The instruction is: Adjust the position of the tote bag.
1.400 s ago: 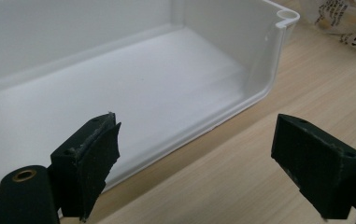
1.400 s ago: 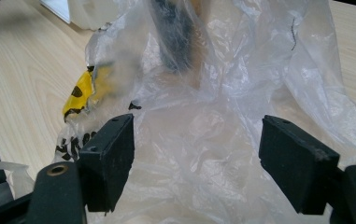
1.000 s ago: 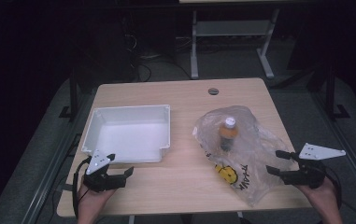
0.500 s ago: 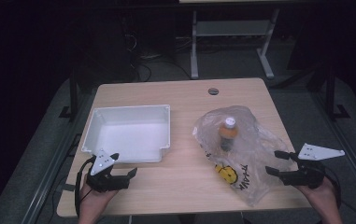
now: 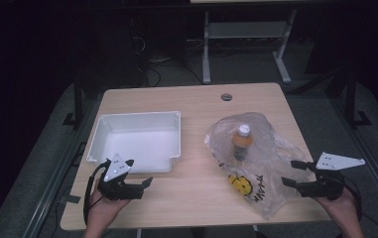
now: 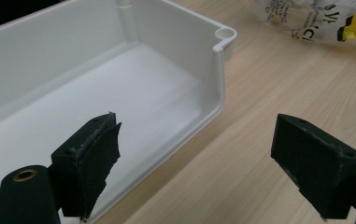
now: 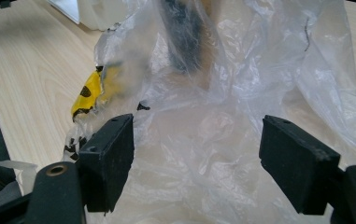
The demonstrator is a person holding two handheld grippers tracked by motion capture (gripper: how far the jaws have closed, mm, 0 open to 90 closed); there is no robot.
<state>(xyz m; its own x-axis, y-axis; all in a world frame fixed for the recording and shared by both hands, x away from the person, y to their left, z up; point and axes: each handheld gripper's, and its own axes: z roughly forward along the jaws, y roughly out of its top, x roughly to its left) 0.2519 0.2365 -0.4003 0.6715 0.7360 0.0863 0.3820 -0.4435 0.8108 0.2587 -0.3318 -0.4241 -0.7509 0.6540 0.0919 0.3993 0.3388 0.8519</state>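
High view first: on the light wooden table (image 5: 196, 104) a crumpled clear plastic bag with a yellow smiley print (image 5: 256, 163) lies on the right half, and inside it stands a small brown bottle with a white cap (image 5: 241, 142). An empty white rectangular plastic tray (image 5: 137, 141) sits on the left half.

The right gripper (image 5: 295, 173) hovers at the near right edge of the bag, its jaws wide apart and holding nothing. From this gripper the bottle lies forward and to the left, across a stretch of loose plastic. In the right gripper view the two black jaws stand on both sides of the wrinkled film (image 7: 199, 140), and the bottle (image 7: 185, 32) shows blurred behind it, straight ahead. The bottle seems upright, so its long axis points up from the table, though through the plastic I cannot be fully sure of a small tilt.

The left gripper (image 5: 139, 173) is just beside the near right corner of the tray, also wide open and empty. In the left gripper view its jaws frame the tray wall (image 6: 213, 93), and the bag (image 6: 316, 18) is far off, well apart.

The right hand is clearly the nearer one to the bag and the bottle. I judge that the coming move belongs to it: to close on the film in front, or to reach forward and left to the bottle.
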